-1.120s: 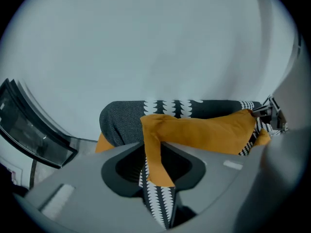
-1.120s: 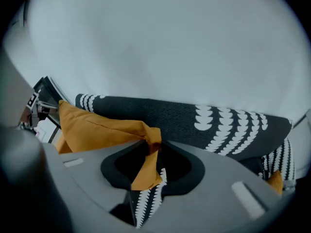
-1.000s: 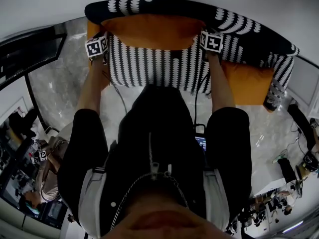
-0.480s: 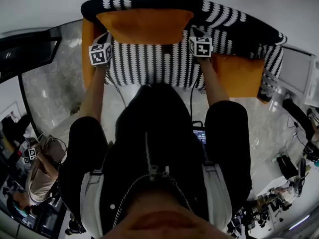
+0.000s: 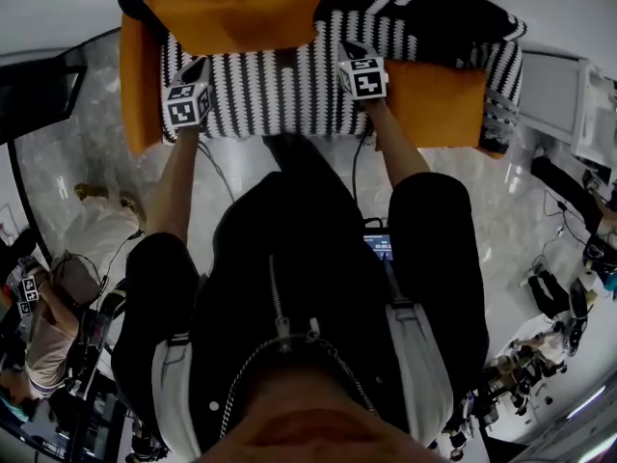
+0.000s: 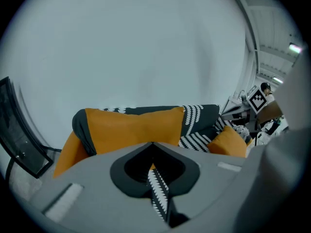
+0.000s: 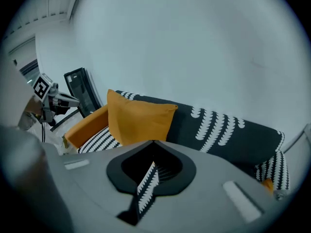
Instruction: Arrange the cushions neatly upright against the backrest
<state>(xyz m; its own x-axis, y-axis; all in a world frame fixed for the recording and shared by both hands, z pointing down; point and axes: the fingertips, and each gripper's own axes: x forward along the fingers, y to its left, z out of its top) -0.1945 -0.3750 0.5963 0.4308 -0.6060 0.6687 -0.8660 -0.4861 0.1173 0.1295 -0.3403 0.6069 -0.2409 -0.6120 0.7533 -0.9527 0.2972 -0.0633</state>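
Note:
A black-and-white striped cushion (image 5: 275, 90) is held over the seat of the dark patterned sofa (image 5: 453, 17), one gripper at each side. My left gripper (image 5: 193, 77) is shut on a fold of its striped fabric (image 6: 158, 193). My right gripper (image 5: 353, 58) is shut on another fold of the striped fabric (image 7: 146, 184). Behind it an orange cushion (image 5: 231, 13) stands against the backrest; it also shows as the orange cushion (image 6: 133, 130) and the orange cushion (image 7: 138, 118) in the gripper views. A second orange cushion (image 5: 434, 104) lies at the sofa's right end.
An orange armrest (image 5: 138, 85) bounds the sofa's left end. A white wall (image 6: 146, 42) rises behind the backrest. A dark glass panel (image 5: 39, 95) stands at the left, a person (image 5: 58, 287) sits on the marble floor, and cables and gear (image 5: 569, 268) lie at the right.
Both grippers have drawn down and toward me with the striped cushion. More of the orange cushion behind it shows, and the sofa has shifted left in the head view.

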